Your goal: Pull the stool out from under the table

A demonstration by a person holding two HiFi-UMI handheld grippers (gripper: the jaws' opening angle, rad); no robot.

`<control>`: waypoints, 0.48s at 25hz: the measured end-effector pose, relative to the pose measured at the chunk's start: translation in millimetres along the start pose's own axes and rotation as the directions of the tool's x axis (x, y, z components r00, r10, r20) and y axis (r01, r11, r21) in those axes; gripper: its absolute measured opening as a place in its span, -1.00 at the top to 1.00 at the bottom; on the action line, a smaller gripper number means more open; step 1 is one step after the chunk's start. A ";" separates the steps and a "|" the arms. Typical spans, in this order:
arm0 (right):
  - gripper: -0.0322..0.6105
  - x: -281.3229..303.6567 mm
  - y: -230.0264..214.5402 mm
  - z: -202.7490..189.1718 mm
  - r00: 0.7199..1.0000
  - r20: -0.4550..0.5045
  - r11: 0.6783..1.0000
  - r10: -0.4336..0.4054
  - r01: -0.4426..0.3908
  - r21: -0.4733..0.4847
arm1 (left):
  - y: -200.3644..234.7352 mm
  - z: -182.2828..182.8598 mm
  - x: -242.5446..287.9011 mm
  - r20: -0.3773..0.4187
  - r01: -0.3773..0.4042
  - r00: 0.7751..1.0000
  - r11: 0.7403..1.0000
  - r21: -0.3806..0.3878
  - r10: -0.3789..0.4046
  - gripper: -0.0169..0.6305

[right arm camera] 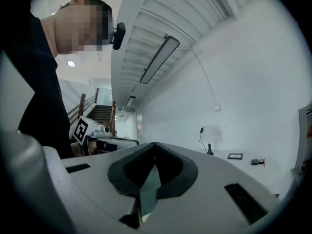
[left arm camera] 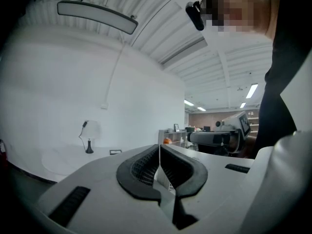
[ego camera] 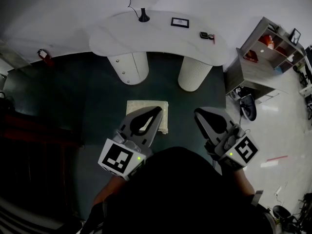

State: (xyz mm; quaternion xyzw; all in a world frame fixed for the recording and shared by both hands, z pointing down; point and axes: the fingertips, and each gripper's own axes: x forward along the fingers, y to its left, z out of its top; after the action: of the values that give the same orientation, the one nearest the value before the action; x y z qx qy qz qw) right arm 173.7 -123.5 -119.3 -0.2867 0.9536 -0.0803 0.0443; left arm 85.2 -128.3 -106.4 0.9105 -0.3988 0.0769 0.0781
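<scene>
The stool [ego camera: 138, 107], with a square cream top, stands on the dark carpet in front of the white table [ego camera: 161, 38], out in the open before the table's two round legs [ego camera: 129, 67]. In the head view my left gripper [ego camera: 158, 110] hangs over the stool's right part and hides some of it. Its jaws are shut with nothing between them [left arm camera: 159, 148]. My right gripper [ego camera: 197, 112] is to the right of the stool, apart from it, also shut and empty [right arm camera: 154, 146]. Both grippers point roughly level toward the table.
On the table stand a small black lamp [ego camera: 143, 17], a picture frame [ego camera: 180, 22] and a small dark object [ego camera: 206, 35]. A shelf unit [ego camera: 270, 48] stands at the right, with a dark bag-like thing [ego camera: 247, 106] on the floor below it. A red extinguisher [ego camera: 44, 55] is at the left.
</scene>
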 end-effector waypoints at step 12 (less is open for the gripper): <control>0.85 -7.3 20.1 14.5 1.000 0.002 1.000 0.022 -0.022 -0.018 | -8.8 10.6 -15.5 -0.030 -0.029 0.999 1.000 0.006 0.030 0.89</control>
State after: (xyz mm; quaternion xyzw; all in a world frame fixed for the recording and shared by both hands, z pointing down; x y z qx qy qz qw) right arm 170.8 -104.8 -136.9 -0.2765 0.9574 -0.0709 0.0436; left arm 82.2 -113.5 -120.6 0.9035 -0.4107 0.0928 0.0804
